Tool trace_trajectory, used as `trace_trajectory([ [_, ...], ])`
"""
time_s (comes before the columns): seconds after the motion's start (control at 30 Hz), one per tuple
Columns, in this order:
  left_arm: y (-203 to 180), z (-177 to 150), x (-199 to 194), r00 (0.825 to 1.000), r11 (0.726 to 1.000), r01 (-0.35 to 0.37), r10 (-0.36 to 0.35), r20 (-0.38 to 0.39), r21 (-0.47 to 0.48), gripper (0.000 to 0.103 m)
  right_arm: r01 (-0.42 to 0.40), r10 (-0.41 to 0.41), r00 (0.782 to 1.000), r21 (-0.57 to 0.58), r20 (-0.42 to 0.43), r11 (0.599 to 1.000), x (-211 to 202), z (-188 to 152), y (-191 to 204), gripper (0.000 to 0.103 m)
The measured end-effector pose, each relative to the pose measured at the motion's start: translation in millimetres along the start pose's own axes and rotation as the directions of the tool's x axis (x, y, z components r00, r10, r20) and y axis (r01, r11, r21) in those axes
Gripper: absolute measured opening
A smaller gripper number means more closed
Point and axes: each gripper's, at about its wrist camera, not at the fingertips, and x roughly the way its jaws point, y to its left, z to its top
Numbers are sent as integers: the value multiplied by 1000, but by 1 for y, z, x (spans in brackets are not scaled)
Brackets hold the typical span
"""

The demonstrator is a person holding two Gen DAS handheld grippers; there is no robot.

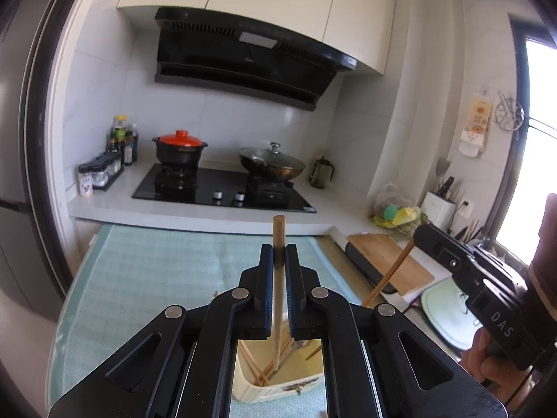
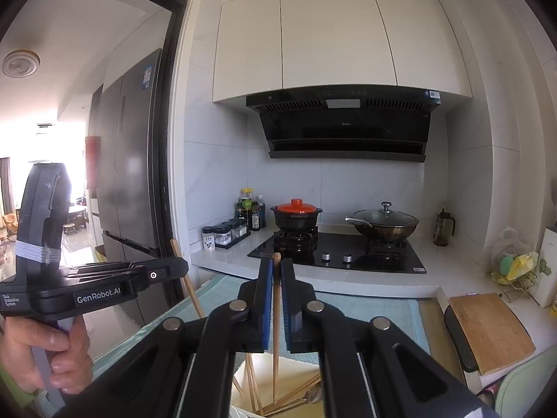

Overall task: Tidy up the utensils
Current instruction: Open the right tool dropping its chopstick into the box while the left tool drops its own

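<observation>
A wooden chopstick (image 1: 278,278) is standing upright, clamped in the left hand-held gripper (image 1: 279,249) above a cream utensil holder (image 1: 275,388) already containing more chopsticks (image 1: 259,371). The right hand-held gripper (image 2: 276,263) is pinching a second chopstick (image 2: 276,331) over the same holder. Both are hanging above a teal mat (image 1: 156,278) covering the worktop (image 1: 209,214).

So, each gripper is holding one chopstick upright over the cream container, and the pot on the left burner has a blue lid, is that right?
Not quite: the lid on the left burner's black pot is red-orange, not blue, as the right wrist view shows. The rest stands: the left gripper and right gripper each hold one chopstick upright over the cream container.
</observation>
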Motion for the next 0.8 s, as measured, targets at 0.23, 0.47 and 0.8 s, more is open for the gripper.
trace_trajectory([
  [0.23, 12, -31, 56, 990, 999, -35, 29, -138, -41, 5, -48, 49, 975, 9, -216, 999, 82, -42, -7, 5],
  [0.47, 31, -54, 91, 968, 989, -111, 85, -237, -96, 5, -76, 99, 914, 74, -394, 994, 140, -81, -15, 6],
  [0.8, 42, -58, 27, 971, 985, -165, 154, -181, -47, 87, -39, 76, 946, 124, -314, 992, 102, -72, -27, 60],
])
